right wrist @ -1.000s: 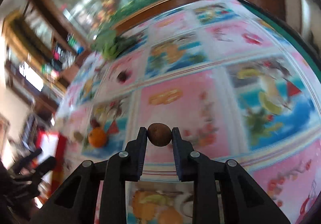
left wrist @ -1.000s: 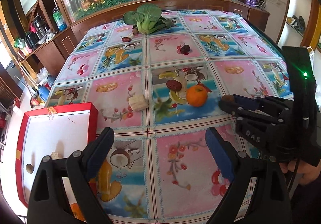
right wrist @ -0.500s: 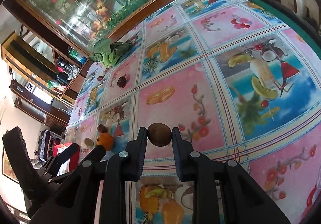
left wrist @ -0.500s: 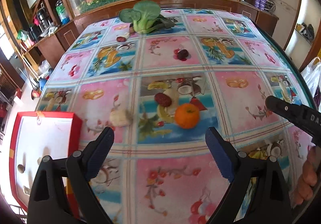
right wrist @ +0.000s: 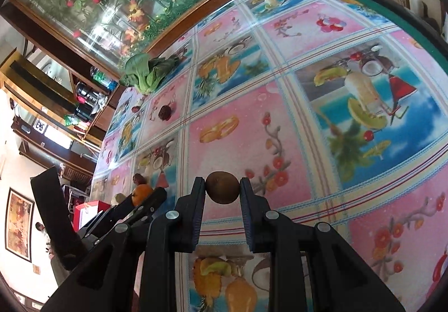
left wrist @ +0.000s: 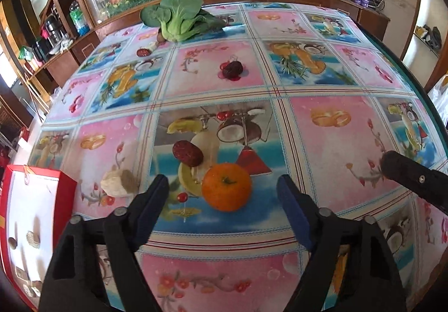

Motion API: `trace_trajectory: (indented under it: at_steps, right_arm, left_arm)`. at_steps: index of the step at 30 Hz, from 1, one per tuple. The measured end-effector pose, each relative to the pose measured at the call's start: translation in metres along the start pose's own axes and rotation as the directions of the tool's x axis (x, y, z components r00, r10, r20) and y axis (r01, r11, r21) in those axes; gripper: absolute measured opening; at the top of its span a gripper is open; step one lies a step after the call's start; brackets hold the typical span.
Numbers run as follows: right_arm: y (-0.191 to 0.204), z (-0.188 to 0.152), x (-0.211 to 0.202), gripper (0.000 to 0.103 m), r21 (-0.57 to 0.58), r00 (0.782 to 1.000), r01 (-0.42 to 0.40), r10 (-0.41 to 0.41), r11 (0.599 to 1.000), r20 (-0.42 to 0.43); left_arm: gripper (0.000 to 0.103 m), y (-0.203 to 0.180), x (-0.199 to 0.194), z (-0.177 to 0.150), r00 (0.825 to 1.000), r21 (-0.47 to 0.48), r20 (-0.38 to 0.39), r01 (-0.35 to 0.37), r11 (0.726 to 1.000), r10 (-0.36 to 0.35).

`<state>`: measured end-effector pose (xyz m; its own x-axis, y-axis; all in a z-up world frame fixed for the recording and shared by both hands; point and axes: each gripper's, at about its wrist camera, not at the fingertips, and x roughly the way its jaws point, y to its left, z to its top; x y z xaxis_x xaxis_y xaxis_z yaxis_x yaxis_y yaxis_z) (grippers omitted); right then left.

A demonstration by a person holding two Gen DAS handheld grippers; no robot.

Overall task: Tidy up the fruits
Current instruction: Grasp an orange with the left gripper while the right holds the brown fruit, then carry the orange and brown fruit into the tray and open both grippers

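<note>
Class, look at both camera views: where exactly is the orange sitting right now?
In the left wrist view the orange rests on the tablecloth, just beyond the open left gripper, with a dark red fruit behind it to the left.

My left gripper (left wrist: 224, 197) hovering over table (left wrist: 336, 127), fingers spread wide, nothing between them. Orange (left wrist: 226, 187) sitting just ahead, between fingertips. Dark red fruit (left wrist: 187, 153) lying just beyond orange, pale chunk (left wrist: 119, 183) to its left. I'm seeing red box (left wrist: 67, 186) at left edge, small items inside, too blurred to name. Bok choy (left wrist: 179, 18) lying at far end. Right gripper's finger (left wrist: 414, 177) poking in at right; its grip state unreadable here.
</note>
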<state>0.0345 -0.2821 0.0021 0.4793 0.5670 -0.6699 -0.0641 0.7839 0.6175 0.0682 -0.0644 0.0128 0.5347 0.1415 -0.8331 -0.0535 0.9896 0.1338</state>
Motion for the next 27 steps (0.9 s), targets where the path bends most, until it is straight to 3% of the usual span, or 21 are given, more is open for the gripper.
trace_trajectory:
  at_steps: [3, 5, 7, 11, 16, 20, 27]
  right_arm:
    - [0.002, -0.003, 0.000, 0.024, 0.004, 1.000, -0.018, 0.018, 1.000, -0.006]
    - [0.003, -0.005, 0.000, 0.024, 0.013, 0.999, -0.037, 0.037, 0.999, -0.012]
    - [0.004, -0.006, 0.002, 0.024, 0.025, 0.998, -0.060, 0.061, 0.998, -0.027]
    - [0.006, -0.011, 0.007, 0.024, 0.052, 0.989, -0.128, 0.131, 0.990, -0.068]
    - [0.001, -0.008, 0.002, 0.024, 0.077, 0.988, -0.144, 0.148, 0.987, -0.049]
    - [0.000, -0.007, -0.001, 0.024, 0.072, 0.993, -0.111, 0.113, 0.991, -0.022]
    - [-0.012, 0.002, -0.015, 0.024, 0.077, 0.991, 0.011, -0.021, 0.997, 0.131]
  left_arm:
    - [0.049, -0.004, 0.007, 0.000, 1.000, 0.004, -0.009, 0.023, 1.000, -0.023]
    - [0.047, -0.005, 0.006, -0.003, 1.000, 0.004, 0.007, 0.022, 1.000, -0.022]
    - [0.038, -0.005, 0.005, -0.005, 1.000, 0.002, 0.020, 0.015, 1.000, -0.015]
    - [0.038, -0.006, 0.003, -0.007, 1.000, -0.009, 0.018, 0.006, 1.000, -0.006]
    - [0.038, -0.016, -0.018, -0.016, 0.999, 0.015, 0.046, -0.007, 1.000, 0.007]
    - [0.038, -0.018, -0.047, -0.030, 0.997, 0.039, 0.076, -0.022, 0.999, 0.019]
    - [0.038, -0.010, -0.082, -0.062, 0.995, 0.059, 0.096, 0.008, 0.998, -0.014]
